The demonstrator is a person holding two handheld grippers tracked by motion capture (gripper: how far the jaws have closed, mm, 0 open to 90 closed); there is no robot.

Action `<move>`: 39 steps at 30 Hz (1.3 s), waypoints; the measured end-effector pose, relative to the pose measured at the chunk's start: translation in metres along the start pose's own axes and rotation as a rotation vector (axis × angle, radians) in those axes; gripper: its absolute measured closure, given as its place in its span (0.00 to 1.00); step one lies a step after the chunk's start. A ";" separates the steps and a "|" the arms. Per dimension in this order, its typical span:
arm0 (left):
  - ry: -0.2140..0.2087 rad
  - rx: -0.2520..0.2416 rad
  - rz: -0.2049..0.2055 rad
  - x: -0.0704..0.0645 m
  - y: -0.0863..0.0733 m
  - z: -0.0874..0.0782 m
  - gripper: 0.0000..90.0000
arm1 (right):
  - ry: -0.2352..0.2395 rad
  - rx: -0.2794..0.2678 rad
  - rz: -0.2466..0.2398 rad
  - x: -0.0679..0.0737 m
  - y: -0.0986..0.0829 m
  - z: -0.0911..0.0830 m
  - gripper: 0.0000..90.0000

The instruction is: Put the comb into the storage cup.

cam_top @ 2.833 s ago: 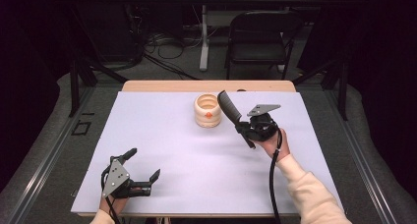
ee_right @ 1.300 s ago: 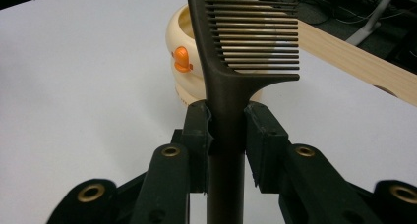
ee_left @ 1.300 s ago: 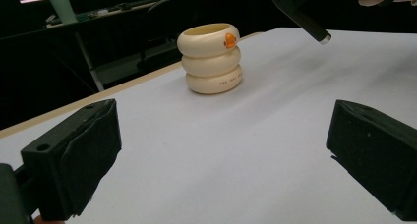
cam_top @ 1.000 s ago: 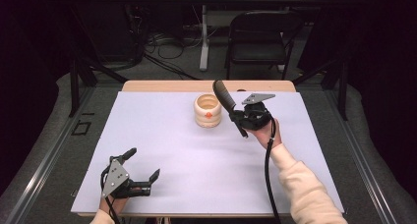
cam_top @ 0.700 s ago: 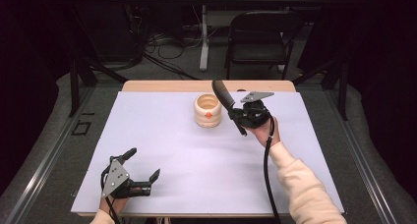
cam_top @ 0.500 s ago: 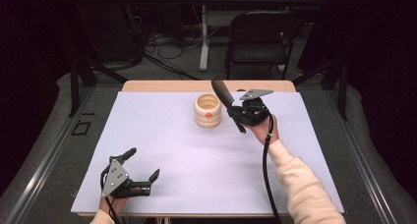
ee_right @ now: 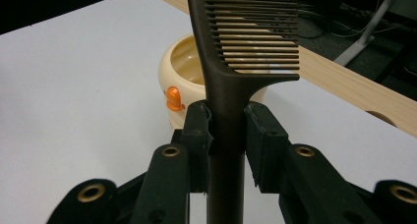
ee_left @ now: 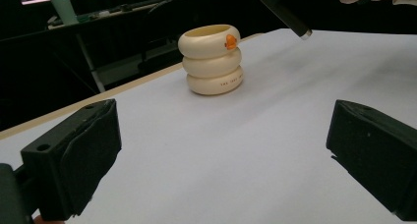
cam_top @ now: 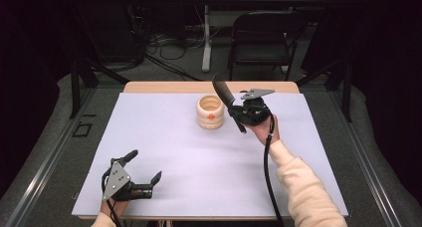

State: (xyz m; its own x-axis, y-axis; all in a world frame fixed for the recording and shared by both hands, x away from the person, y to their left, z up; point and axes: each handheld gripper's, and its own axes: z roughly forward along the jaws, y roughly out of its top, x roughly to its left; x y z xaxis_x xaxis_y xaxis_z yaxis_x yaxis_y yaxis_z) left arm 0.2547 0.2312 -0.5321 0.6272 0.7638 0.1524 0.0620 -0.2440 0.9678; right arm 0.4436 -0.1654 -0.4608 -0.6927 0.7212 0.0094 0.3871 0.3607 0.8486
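The comb (ee_right: 231, 81) sits clamped by its handle between the jaws of the right gripper (ee_right: 226, 130), teeth end raised and tilted toward the holder (cam_top: 210, 112), a cream ringed pot with an orange spot on its side. In the high view the comb's (cam_top: 224, 91) toothed end now hangs just above and beside the holder's rim on its right, whereas a few seconds ago the right gripper (cam_top: 238, 118) was farther to the holder's right and nearer the person. That drift has been small and steady over the last second, so I judge that the comb is being lined up for dropping into the holder's open mouth; it is not inside yet. The handle's lower tip (ee_left: 300, 31) hovers to the right of the holder (ee_left: 212, 59) in the left gripper view, clear of the table (cam_top: 164, 132). The left gripper (cam_top: 137, 174) rests well away from the holder, at the table's near edge, in the same place as before, its jaws spread wide on nothing.
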 end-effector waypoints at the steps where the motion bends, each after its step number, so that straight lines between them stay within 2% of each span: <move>1: 0.000 0.001 0.000 0.000 0.000 0.000 0.00 | -0.001 0.001 0.001 0.000 0.000 0.000 0.80; 25: -0.001 0.001 -0.002 0.000 0.000 0.000 0.00 | -0.003 -0.045 0.003 0.001 0.006 0.014 0.80; 39: 0.001 -0.001 -0.001 0.000 0.000 0.000 0.00 | -0.004 -0.049 -0.013 0.004 0.011 0.019 0.80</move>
State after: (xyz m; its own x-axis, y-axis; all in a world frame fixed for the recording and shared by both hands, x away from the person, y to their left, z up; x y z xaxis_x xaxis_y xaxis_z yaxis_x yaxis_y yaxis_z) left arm 0.2546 0.2316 -0.5319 0.6261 0.7649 0.1517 0.0622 -0.2429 0.9681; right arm 0.4563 -0.1475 -0.4612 -0.6949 0.7191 -0.0039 0.3478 0.3409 0.8734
